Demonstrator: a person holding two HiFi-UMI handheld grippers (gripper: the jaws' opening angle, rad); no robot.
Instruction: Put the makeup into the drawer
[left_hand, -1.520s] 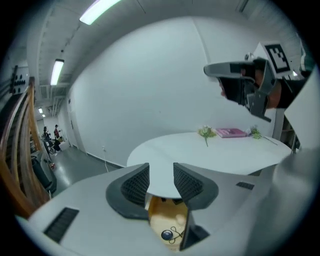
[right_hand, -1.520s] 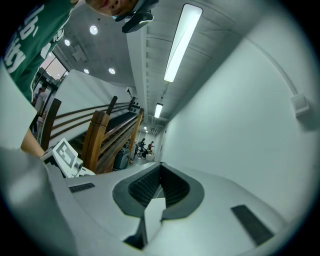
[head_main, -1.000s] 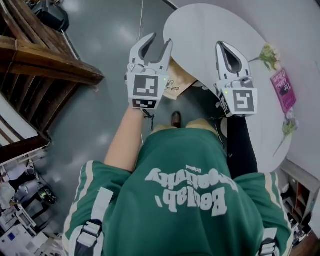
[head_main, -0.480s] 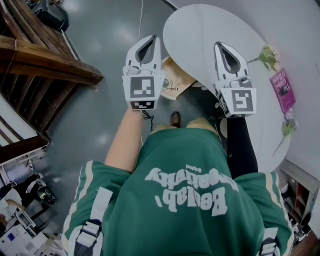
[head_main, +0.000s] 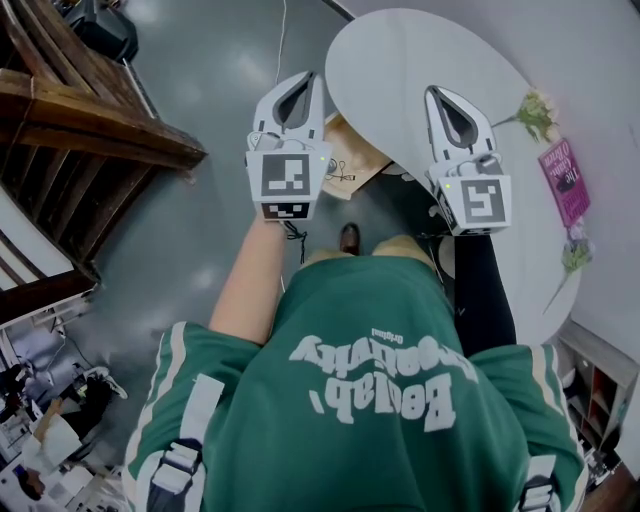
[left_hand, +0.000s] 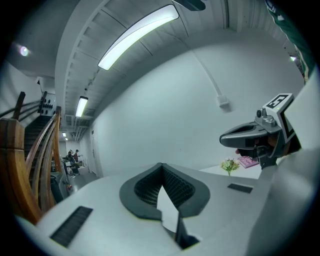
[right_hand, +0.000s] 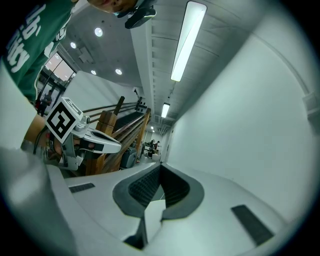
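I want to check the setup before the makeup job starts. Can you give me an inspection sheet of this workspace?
Surface: white rounded table, with items only along its right side.
Job's things: nothing seen.
Clutter: pink book and small flower sprig on the table; brown cardboard piece with black print by the table's edge.
Tools: left tool shut, holding nothing; right tool shut, holding nothing.
Cables: thin pale cable on the grey floor.
Surroundings: brown wooden staircase at left; open cubby shelf at lower right.
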